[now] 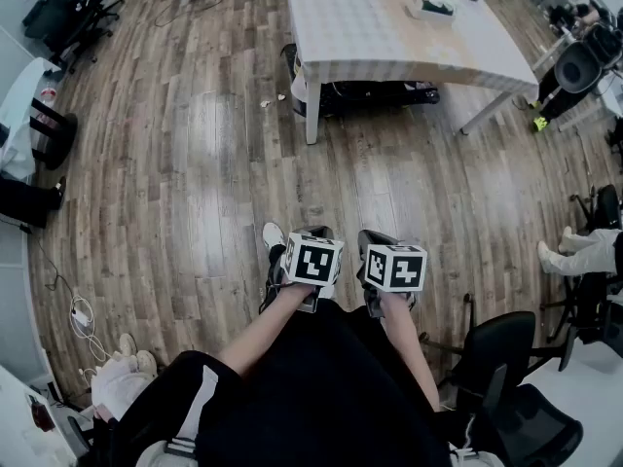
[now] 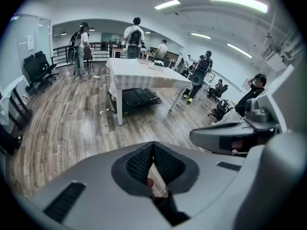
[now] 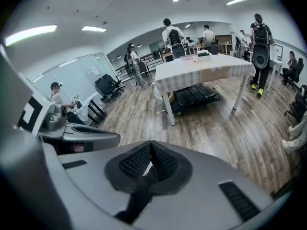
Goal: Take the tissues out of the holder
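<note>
The tissue holder (image 1: 431, 8) with white tissues stands on the far table (image 1: 389, 37), well beyond both grippers. It also shows small in the right gripper view, the holder (image 3: 202, 56) on the table top. My left gripper (image 1: 310, 233) and right gripper (image 1: 378, 238) are held side by side close to the person's body, above the wooden floor. The left gripper's jaws (image 2: 153, 147) are closed together with nothing between them. The right gripper (image 3: 151, 147) is shut and empty too.
A black cart (image 1: 375, 92) sits under the table. Black office chairs (image 1: 501, 377) stand at the right, another chair (image 1: 63, 13) at the far left. Cables (image 1: 83, 319) lie on the floor at the left. Several people (image 2: 133, 37) stand around the table.
</note>
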A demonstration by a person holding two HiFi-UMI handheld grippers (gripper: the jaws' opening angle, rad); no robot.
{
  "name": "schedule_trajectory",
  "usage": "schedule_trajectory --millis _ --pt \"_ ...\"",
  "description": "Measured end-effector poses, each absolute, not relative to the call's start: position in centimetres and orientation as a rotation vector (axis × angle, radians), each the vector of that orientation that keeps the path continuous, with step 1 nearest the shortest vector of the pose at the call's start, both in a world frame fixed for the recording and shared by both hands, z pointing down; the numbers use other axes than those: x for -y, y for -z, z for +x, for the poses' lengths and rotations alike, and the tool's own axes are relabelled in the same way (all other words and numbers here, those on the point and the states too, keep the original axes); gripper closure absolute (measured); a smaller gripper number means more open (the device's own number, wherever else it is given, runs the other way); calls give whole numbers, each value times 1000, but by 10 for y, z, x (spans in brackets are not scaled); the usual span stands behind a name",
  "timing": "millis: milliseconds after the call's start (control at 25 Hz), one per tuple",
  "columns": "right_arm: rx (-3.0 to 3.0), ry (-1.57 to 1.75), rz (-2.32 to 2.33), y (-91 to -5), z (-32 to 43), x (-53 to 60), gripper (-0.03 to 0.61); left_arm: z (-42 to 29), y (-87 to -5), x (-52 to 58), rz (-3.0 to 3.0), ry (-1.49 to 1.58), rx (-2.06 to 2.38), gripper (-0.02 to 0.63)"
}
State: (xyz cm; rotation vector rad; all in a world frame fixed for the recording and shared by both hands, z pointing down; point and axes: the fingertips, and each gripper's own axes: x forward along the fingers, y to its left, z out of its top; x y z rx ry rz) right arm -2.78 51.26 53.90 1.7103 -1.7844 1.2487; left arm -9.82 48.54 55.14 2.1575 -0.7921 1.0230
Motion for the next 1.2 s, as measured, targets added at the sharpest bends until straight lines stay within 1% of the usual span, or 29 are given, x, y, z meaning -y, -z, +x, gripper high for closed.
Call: schedule_trajectory --millis 440,1040,1160,1200 --pt "1848 -1226 1663 -537 -38 -506 565 -104 -542 -477 2154 -991 845 605" --pt "2154 -1190 1638 -516 -52 -477 561 -115 -540 -457 2129 -1010 889 605" --pt "2158 -1192 1608 -518 -54 -462 538 -115 -545 -440 2118 -1014 888 606" --pt "2154 -1197 1596 -519 -53 -457 511 -113 -547 -433 2117 -1014 889 604"
